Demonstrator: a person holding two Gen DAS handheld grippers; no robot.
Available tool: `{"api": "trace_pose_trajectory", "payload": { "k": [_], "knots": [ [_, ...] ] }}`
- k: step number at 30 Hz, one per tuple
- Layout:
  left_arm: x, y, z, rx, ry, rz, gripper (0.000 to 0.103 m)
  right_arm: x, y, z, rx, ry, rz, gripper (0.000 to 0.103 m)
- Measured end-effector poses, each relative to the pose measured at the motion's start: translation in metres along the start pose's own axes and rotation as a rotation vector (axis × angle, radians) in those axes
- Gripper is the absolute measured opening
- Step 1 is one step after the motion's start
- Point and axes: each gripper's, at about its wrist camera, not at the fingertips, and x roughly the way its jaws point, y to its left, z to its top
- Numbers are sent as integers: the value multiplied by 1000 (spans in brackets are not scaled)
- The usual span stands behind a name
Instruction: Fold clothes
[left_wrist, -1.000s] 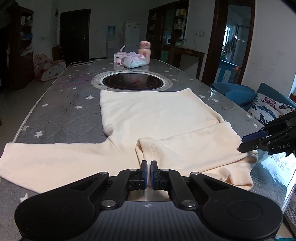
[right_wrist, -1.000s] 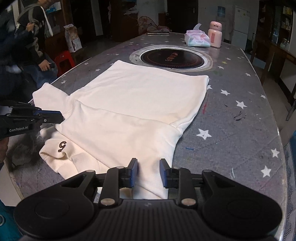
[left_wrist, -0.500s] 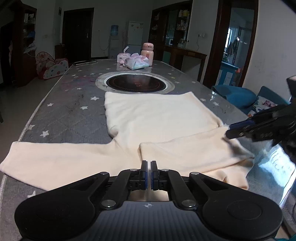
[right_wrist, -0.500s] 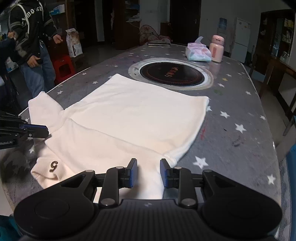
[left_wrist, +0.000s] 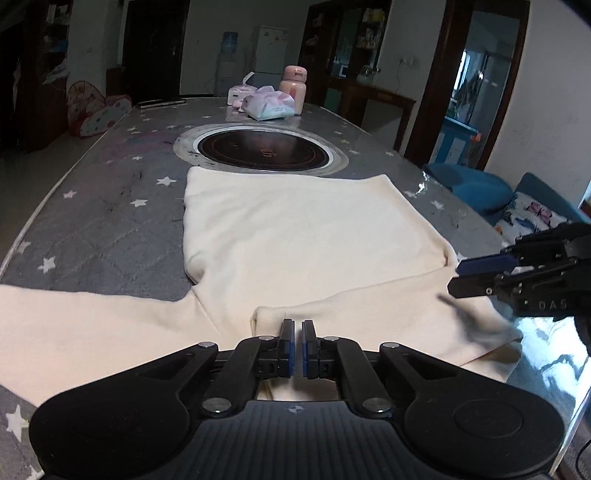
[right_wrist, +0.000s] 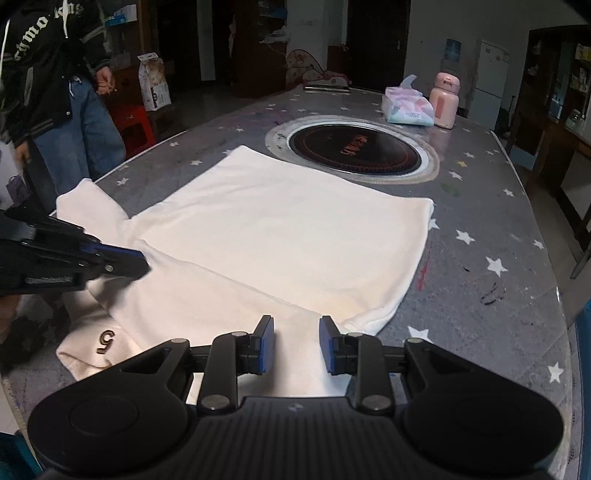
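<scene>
A cream long-sleeved sweatshirt (left_wrist: 295, 251) lies flat on a grey star-patterned counter (left_wrist: 110, 229), near a round inset cooktop (left_wrist: 262, 151). One sleeve is folded across the chest; the other stretches sideways. The left claw (left_wrist: 294, 345) hovers low at the folded cuff (left_wrist: 269, 317), its jaws almost together with nothing visibly between them. The right claw (right_wrist: 297, 345) sits over the folded sleeve's shoulder end, jaws apart and empty. A tissue pack (right_wrist: 408, 107) and pink bottle (right_wrist: 446, 99) stand at the far end.

Spread flat on the table (right_wrist: 517, 221), sweater (left_wrist: 295, 236) just before the inset burner (left_wrist: 262, 149), one sleeve (left_wrist: 74, 325) stretched left (the other folded across), tissue pack (left_wrist: 271, 107) and bottle (left_wrist: 293, 88) behind the burner.
</scene>
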Motion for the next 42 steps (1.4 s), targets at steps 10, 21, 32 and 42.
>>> {"api": "trace_pose_trajectory", "payload": {
  "k": [10, 21, 32, 42],
  "knots": [
    [-16, 22, -1, -40, -10, 83, 10, 9, 3, -5, -9, 30, 16, 27],
    [-18, 29, -3, -63, -1, 144, 29, 5, 4, -6, -5, 16, 22, 32],
    [-23, 62, 0, -137, -10, 306, 37, 6, 6, -8, 0, 18, 28, 35],
    [-45, 121, -7, -305, -72, 558, 43, 5, 7, -9, -3, 17, 34, 36]
  ]
}}
